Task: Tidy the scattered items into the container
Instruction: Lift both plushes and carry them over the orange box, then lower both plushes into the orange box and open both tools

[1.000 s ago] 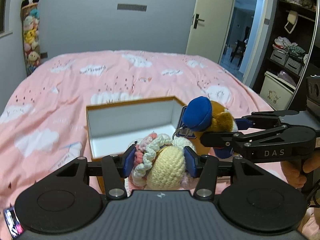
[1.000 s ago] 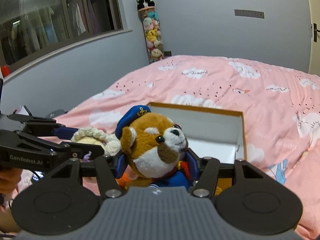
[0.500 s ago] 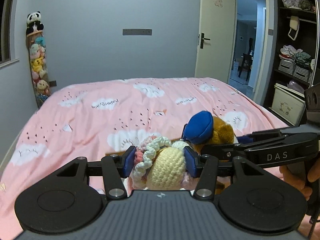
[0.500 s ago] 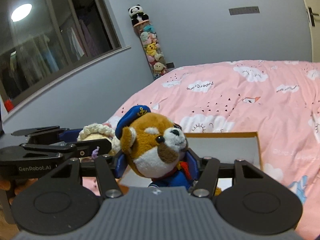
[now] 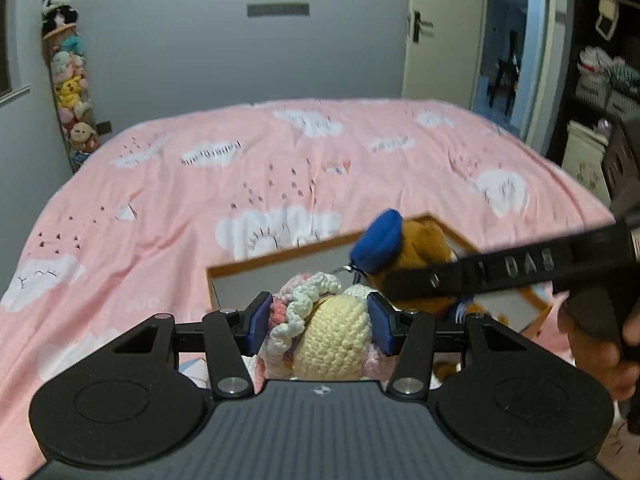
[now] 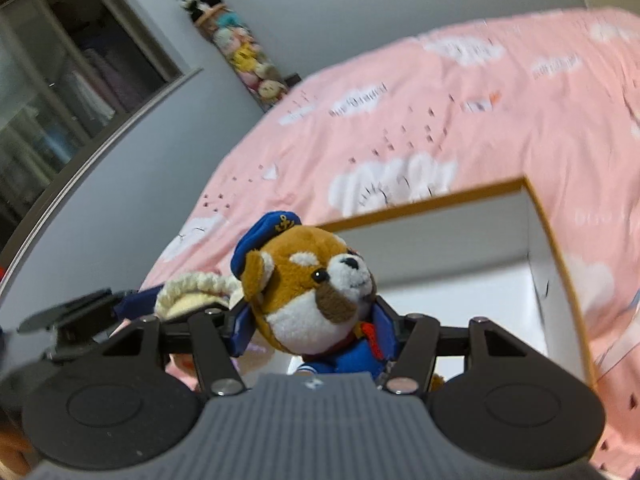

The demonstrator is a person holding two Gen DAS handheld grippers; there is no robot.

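My left gripper (image 5: 320, 322) is shut on a crocheted doll (image 5: 332, 332) with a cream head and a pink and white frill. My right gripper (image 6: 316, 330) is shut on a brown plush dog (image 6: 308, 292) in a blue sailor cap and blue suit. Both toys hang side by side at the near edge of an open box (image 6: 536, 248), white inside with an orange-brown rim, which rests on the pink bed. The left wrist view shows the dog (image 5: 416, 248) and the right gripper's black body over the box (image 5: 280, 258). The doll (image 6: 192, 292) shows at the left of the right wrist view.
The pink cloud-print bedspread (image 5: 200, 184) fills the ground around the box. A column of plush toys (image 5: 72, 92) hangs on the far grey wall. An open door (image 5: 508, 52) and dark shelves (image 5: 600, 72) stand at the right. A person's hand (image 5: 600, 344) holds the right gripper's handle.
Both grippers kept their grip and moved with their toys over the bed. The right wrist view has rolled, so the bed now slants. The box shows again in the left wrist view.
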